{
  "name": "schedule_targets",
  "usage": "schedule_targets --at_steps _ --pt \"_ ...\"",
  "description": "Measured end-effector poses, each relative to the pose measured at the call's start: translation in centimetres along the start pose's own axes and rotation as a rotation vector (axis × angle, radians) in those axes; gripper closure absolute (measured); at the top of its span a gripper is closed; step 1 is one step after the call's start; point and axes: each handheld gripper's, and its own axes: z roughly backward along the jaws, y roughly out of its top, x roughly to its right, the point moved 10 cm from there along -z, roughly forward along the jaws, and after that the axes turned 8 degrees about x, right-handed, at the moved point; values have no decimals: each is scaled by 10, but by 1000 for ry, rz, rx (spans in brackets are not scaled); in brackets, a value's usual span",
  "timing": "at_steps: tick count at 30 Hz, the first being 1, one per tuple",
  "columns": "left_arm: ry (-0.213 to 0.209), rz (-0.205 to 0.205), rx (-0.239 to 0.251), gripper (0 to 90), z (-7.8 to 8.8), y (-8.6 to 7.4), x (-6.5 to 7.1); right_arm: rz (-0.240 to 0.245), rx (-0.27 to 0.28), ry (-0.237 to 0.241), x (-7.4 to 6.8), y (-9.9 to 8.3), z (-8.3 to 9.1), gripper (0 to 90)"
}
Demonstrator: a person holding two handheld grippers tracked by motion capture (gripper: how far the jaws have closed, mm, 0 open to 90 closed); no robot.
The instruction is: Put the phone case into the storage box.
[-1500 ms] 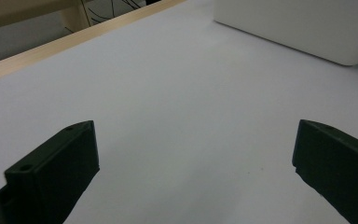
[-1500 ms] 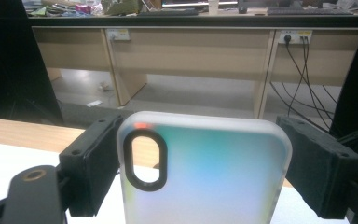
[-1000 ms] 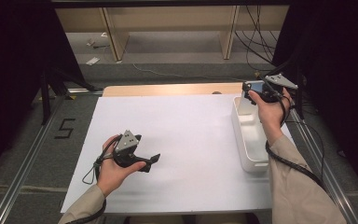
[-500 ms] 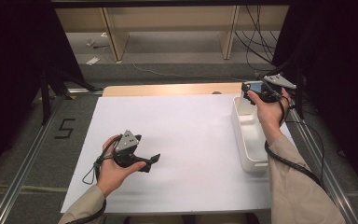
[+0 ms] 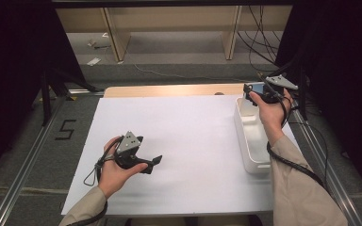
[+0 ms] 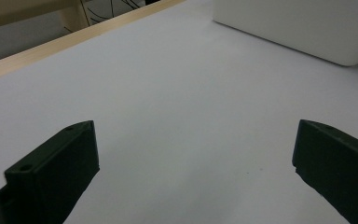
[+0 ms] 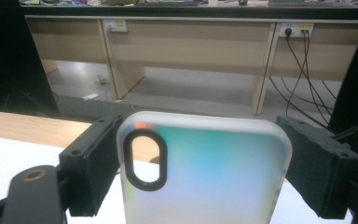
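Note:
A translucent phone case [image 7: 214, 182], fading from teal to white with an oval camera cut-out, stands upright between the jaws of my right gripper [image 7: 203, 130]. Both pads press on its side edges. In the high view that right gripper [image 5: 258, 94] holds the phone case [image 5: 256, 88] in the air over the far end of a white tray [image 5: 246, 141]. My left gripper [image 5: 152, 163] lies low over the white table sheet [image 5: 193, 136] at front left. In the left gripper view its jaws stand wide apart around my left gripper's midpoint [image 6: 195, 135], with bare sheet between them.
The white tray [image 6: 298, 28] runs along the table's right side, its long wall facing the left gripper. A wooden strip [image 5: 169, 90] edges the far side of the sheet. Beyond it are wooden desk legs [image 7: 261, 79] and hanging cables [image 7: 307, 70]. Metal rails flank the table.

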Motion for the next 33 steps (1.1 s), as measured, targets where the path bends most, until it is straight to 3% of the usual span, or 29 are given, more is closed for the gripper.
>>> schedule_targets --at_steps 33 --pt "-2 0 -1 0 0 0 0 14 -18 -4 0 -8 -8 182"
